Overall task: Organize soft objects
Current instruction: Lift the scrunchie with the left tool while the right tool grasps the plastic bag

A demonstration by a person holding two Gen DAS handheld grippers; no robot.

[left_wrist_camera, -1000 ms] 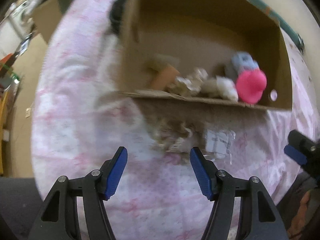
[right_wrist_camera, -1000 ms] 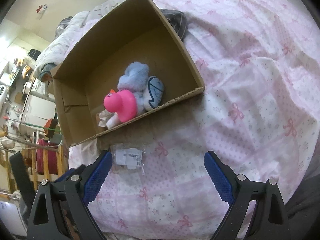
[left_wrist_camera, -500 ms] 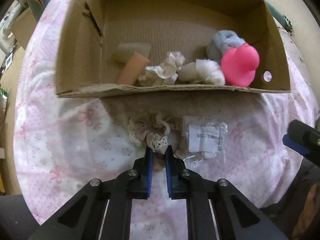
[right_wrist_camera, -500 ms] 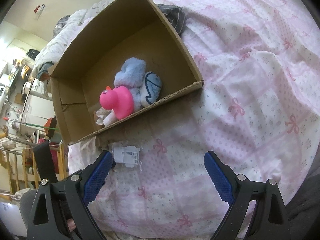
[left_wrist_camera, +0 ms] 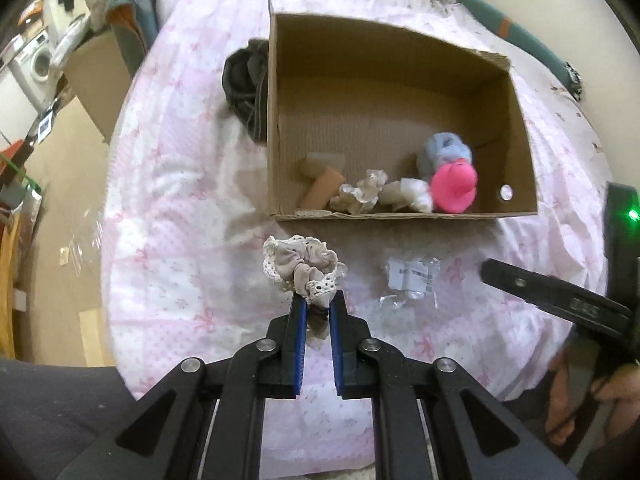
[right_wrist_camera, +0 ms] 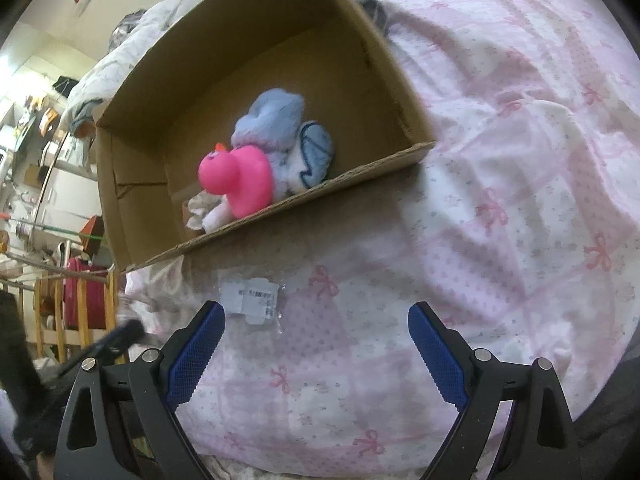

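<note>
My left gripper [left_wrist_camera: 318, 306] is clamped on the beige lace scrunchie [left_wrist_camera: 304, 266] — lifted off the pink bedspread [left_wrist_camera: 168, 208], just in front of the cardboard box [left_wrist_camera: 400, 218]. My right gripper [right_wrist_camera: 316, 330] gapes wide over a plastic packet [right_wrist_camera: 252, 300] — holding nothing.

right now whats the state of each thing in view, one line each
left tongs: shut on the scrunchie
scrunchie: pinched at one edge, bunched above the tips
right tongs: open, nothing between them
cardboard box: open at the top, on the bedspread
pink duck: inside the box, by the near wall
plastic packet: sealed, flat on the bedspread, outside the box
</note>
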